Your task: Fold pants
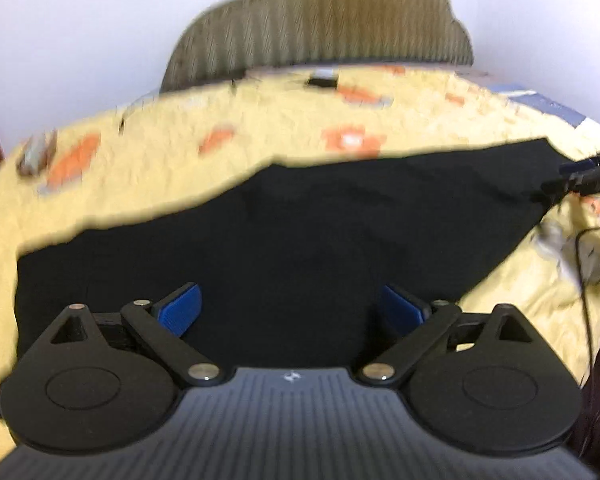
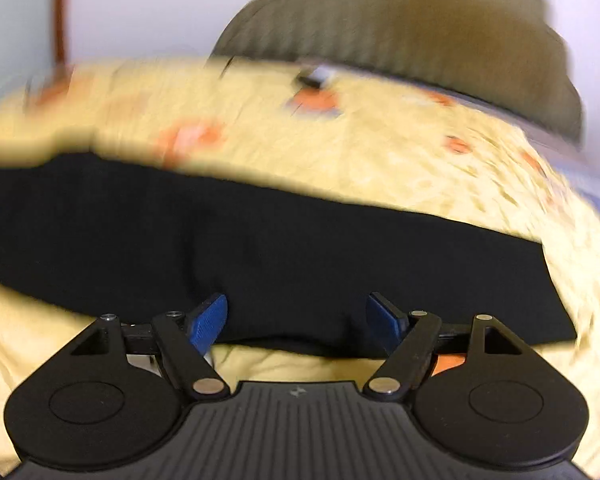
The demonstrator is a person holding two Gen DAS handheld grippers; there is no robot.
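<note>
Pants [image 1: 300, 232]: black, lying flat on the yellow bedspread [image 1: 180, 152], spread wide across both views. Our left gripper [image 1: 291, 307] hangs over the cloth w/ jaws wide apart, blue pads [image 1: 182, 307] splayed, nothing btwn them. Our right gripper [image 2: 297, 317] is likewise spread wide and empty, poised right at the near hem of the pants [image 2: 260, 248], where black meets yellow.

Risks, as we judge them: both views are smeared w/ motion blur, so a fast closing move could miss the hem. The right jaws sit over the edge, so a pinch there could catch bedspread along w/ the pants, or take only the top layer and leave the fold lopsided. Black on black hides seams and layer count; we can't tell how many layers lie here. A thin cable [image 1: 584, 264] trails at the right side of the left view and could snag.

Materials: pants look matte, soft, limp, w/ faint shallow creases; outline roughly a long band w/ one angled end. Bedspread is crinkled, quilted-looking, yellow w/ orange flower patches [image 1: 352, 140]. Beyond it a ribbed, olive-brown headboard [image 1: 320, 20] w/ scalloped top, then a plain pale wall [image 1: 80, 40].
</note>
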